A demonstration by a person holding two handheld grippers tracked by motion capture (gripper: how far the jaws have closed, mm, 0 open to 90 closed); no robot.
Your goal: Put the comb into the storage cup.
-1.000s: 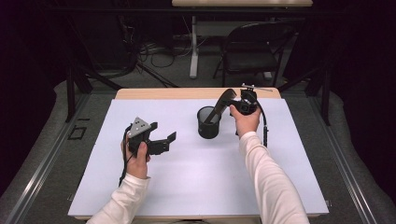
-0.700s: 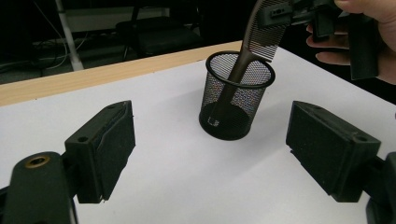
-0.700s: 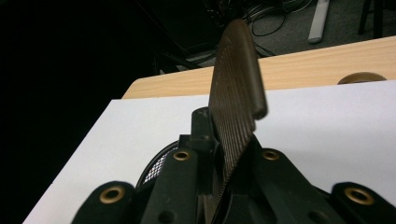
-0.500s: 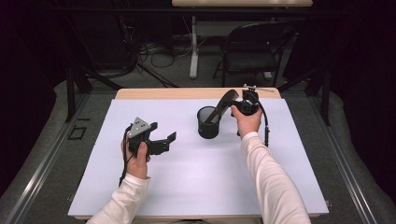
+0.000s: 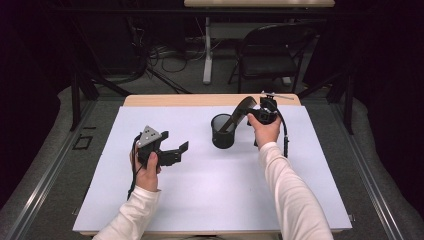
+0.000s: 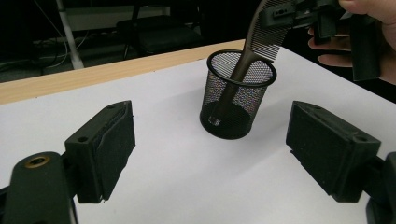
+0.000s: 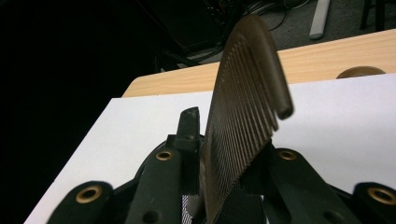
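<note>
Ok so comb [image 5: 239,114] handle-down in mesh cup [image 5: 223,132] mid-desk [image 5: 210,200], teeth end between right claw [image 5: 255,113] jaws, which were just opening, grip looks loose now. Left claw [image 5: 176,150] open, idle. Risk imo: comb snags jaw on pullback, tips cup.

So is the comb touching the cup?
Touching. In the left gripper view the comb leans on the mesh cup's rim and its handle end reaches down to the cup's floor.
</note>
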